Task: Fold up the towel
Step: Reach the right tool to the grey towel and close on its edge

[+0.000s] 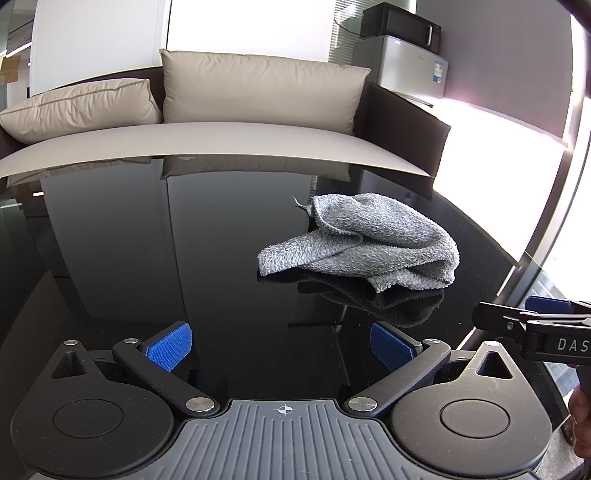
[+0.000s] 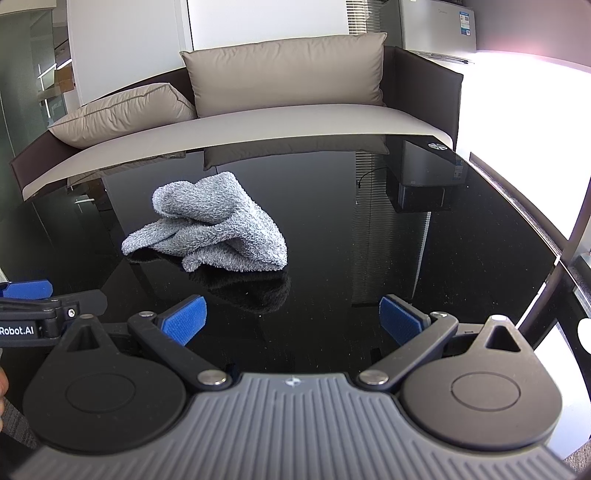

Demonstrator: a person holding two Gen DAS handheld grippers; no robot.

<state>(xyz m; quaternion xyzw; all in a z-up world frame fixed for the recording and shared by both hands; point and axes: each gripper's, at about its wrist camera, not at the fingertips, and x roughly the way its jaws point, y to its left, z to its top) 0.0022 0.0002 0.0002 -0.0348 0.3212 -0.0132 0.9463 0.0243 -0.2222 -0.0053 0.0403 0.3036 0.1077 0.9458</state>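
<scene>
A grey terry towel [image 1: 364, 243] lies crumpled in a heap on the glossy black table [image 1: 147, 258]. In the left wrist view it is ahead and to the right of my left gripper [image 1: 280, 347], which is open and empty, with blue pads [image 1: 170, 345] wide apart. In the right wrist view the towel [image 2: 218, 229] is ahead and to the left of my right gripper [image 2: 291, 321], also open and empty. Both grippers hover near the table's front, short of the towel. Each gripper shows at the edge of the other's view.
A sofa [image 1: 236, 136] with beige cushions [image 1: 258, 88] stands just beyond the table's far edge. A small fridge [image 1: 410, 66] with a microwave [image 1: 402, 24] on top stands at the back right. Bright windows are on the right.
</scene>
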